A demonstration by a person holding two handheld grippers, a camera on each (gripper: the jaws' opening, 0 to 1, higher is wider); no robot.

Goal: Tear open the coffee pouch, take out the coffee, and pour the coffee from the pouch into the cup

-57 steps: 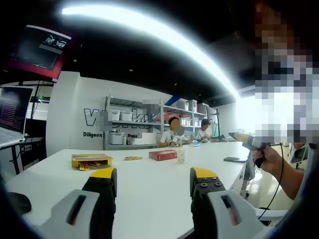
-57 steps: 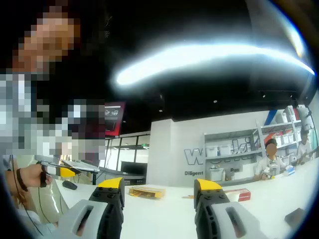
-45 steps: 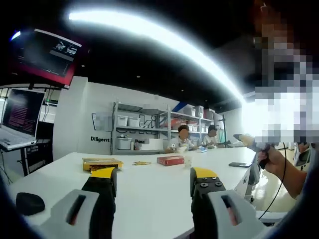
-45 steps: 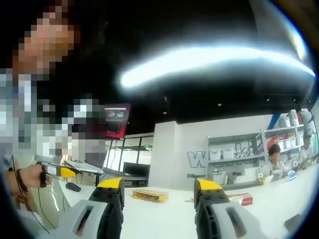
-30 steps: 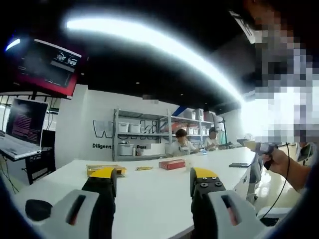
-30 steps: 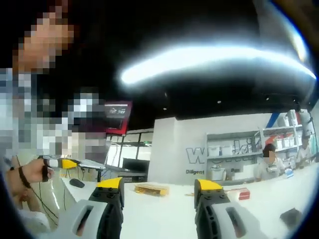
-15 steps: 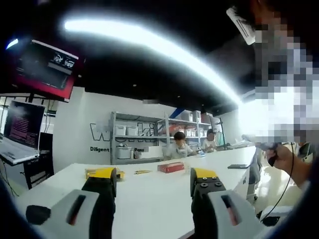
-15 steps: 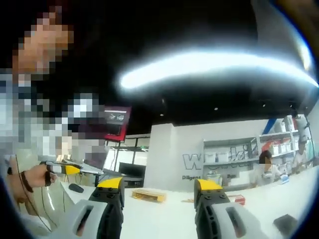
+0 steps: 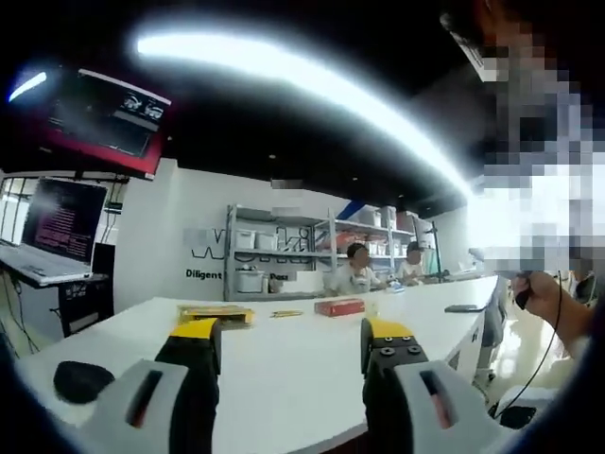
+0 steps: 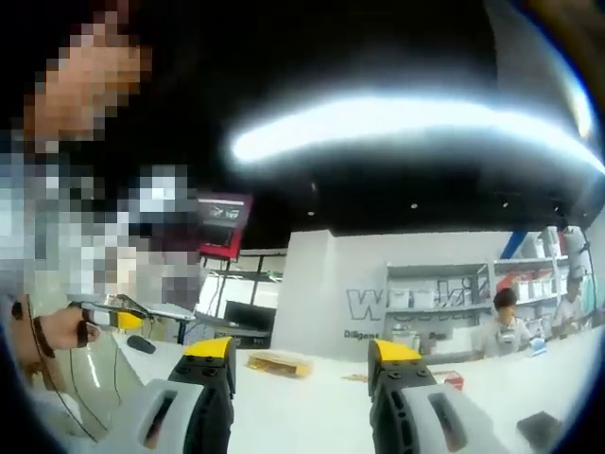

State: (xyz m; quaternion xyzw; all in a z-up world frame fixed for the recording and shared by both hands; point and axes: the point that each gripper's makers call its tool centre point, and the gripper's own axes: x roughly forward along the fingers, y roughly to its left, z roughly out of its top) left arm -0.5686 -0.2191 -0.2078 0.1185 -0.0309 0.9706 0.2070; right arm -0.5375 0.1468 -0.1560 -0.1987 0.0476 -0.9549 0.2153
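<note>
Both grippers are held up at table height, away from the objects. My left gripper (image 9: 291,342) is open with nothing between its yellow-tipped jaws. Far across the white table (image 9: 284,364) lie a flat yellow box (image 9: 216,313), a small yellow pouch (image 9: 286,313) and a red box (image 9: 339,306), with what looks like a small pale cup (image 9: 371,304) beside it. My right gripper (image 10: 301,365) is open and holds nothing too. Beyond it I see the yellow box (image 10: 279,361), the pouch (image 10: 354,376) and the red box (image 10: 452,379).
A black mouse (image 9: 80,380) lies at the table's near left and a dark phone (image 9: 463,307) at its right edge. A laptop (image 9: 57,227) stands left. Two people sit by shelves (image 9: 284,260) at the back. A hand (image 10: 57,331) holds the other gripper.
Both cameras have drifted a little, shifting the scene. Nothing on the table has moved. Both grippers have stayed open with nothing in them.
</note>
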